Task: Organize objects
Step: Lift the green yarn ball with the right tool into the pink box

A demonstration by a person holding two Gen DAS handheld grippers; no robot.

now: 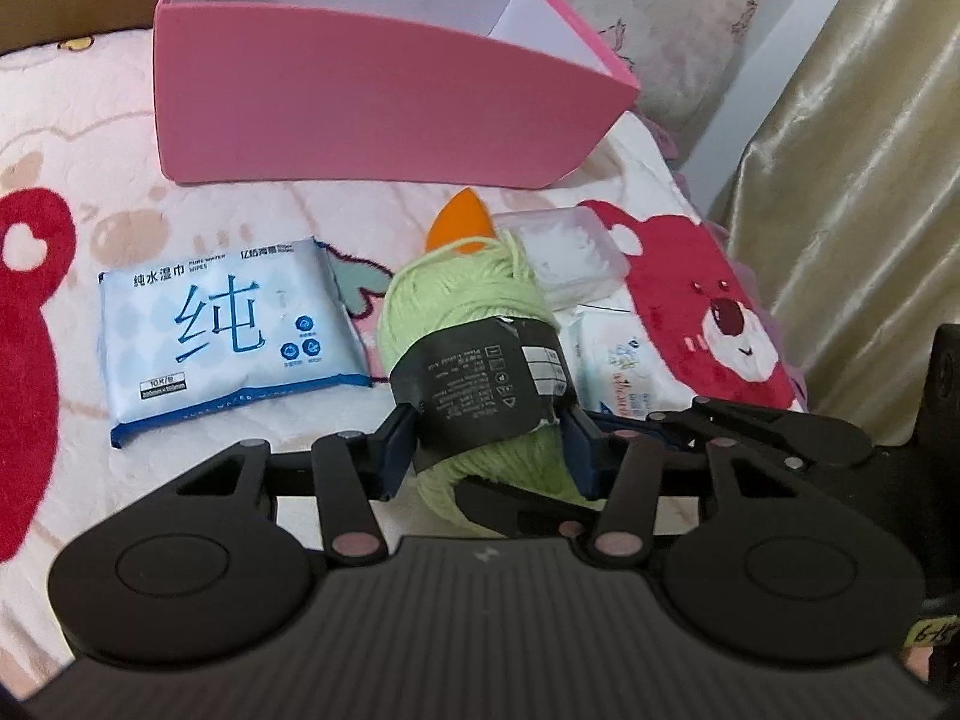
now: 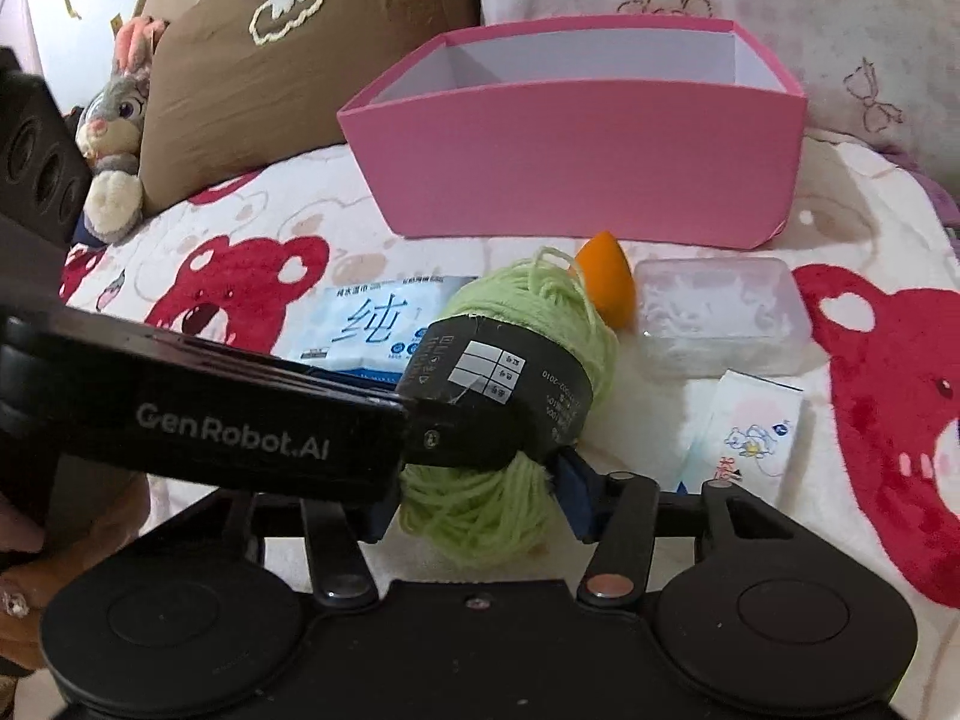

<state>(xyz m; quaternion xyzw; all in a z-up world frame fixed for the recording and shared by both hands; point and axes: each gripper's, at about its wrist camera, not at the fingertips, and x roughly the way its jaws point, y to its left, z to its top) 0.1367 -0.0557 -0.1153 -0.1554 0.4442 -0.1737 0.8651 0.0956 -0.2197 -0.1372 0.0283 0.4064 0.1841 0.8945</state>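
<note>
A skein of light green yarn (image 1: pixel 474 312) with a black paper band lies on the bear-print blanket (image 1: pixel 72 480). My left gripper (image 1: pixel 489 450) is shut on the yarn at its near end. My right gripper (image 2: pixel 474 492) is also shut on the same green yarn (image 2: pixel 528 324), and the left gripper's body crosses in from the left there. An open pink box (image 1: pixel 384 102) stands behind; it also shows in the right wrist view (image 2: pixel 576 162). Its inside looks empty as far as I can see.
A blue wet wipes pack (image 1: pixel 234 336) lies left of the yarn. An orange sponge (image 2: pixel 606 282), a clear plastic box (image 2: pixel 720 312) and a small white tissue pack (image 2: pixel 750 438) lie to the right. Brown pillow and plush rabbit (image 2: pixel 114 138) at back left.
</note>
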